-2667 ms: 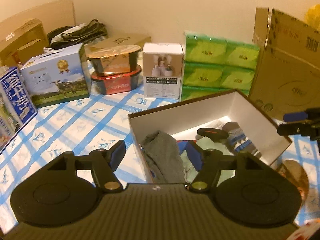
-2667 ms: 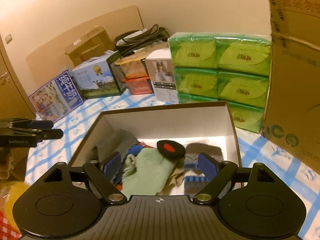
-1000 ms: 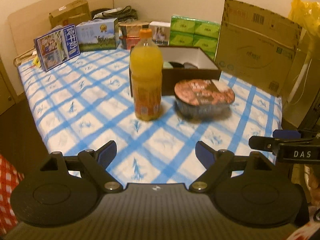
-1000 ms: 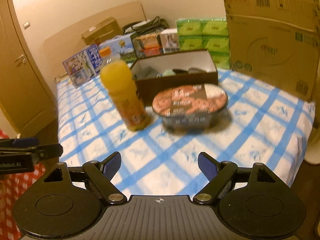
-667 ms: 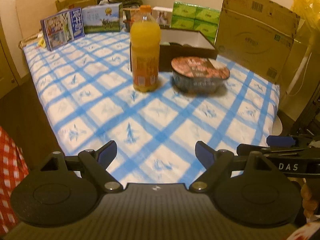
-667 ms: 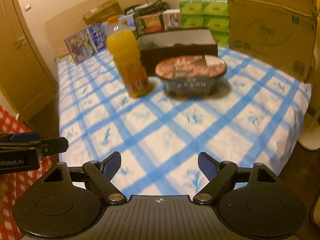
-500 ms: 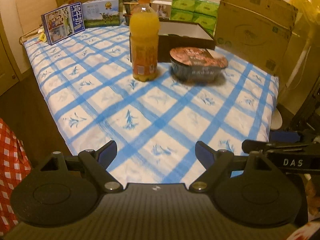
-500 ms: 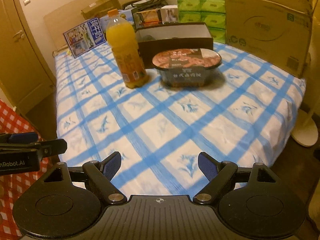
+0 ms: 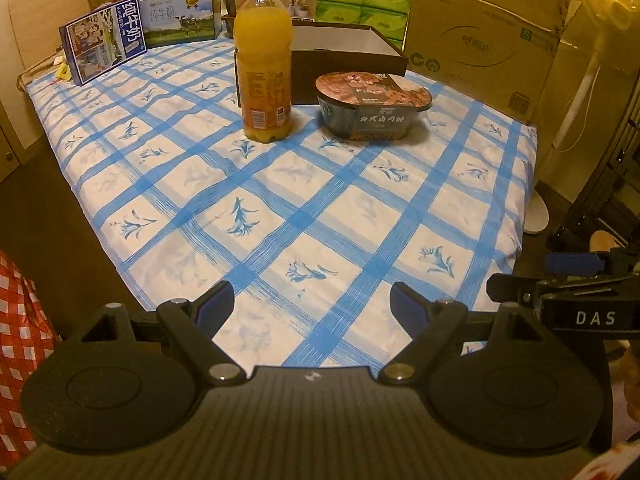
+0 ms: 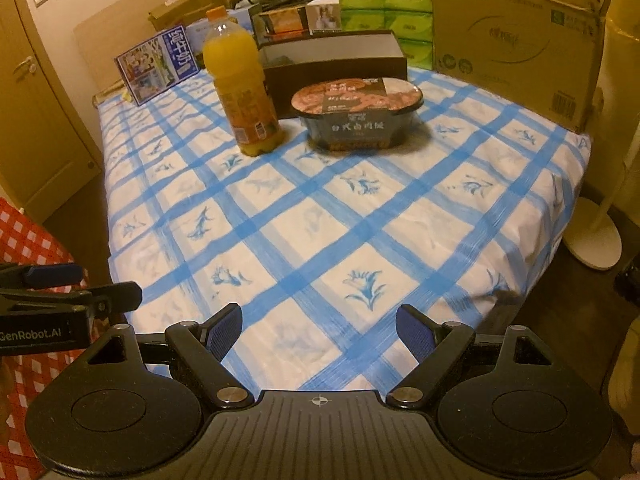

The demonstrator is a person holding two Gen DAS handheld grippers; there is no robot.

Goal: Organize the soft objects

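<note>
In the left wrist view the empty, wide-open left gripper (image 9: 311, 300) faced the brown box (image 9: 348, 53) straight ahead behind the juice bottle (image 9: 263, 60), while in the right wrist view the equally wide, empty right gripper (image 10: 319, 329) saw that box (image 10: 334, 62) ahead behind the bottle (image 10: 240, 84), neither gripper nearer.

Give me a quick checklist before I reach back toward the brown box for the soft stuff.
1. Left tool open, nothing held: ok.
2. Right tool open, nothing held: ok.
3. Brown box open on top: ok.
4. Straight path to the box: not ok, the juice bottle and noodle bowl stand in front.
5. Soft items in the box: cannot tell, inside hidden from here.
</note>
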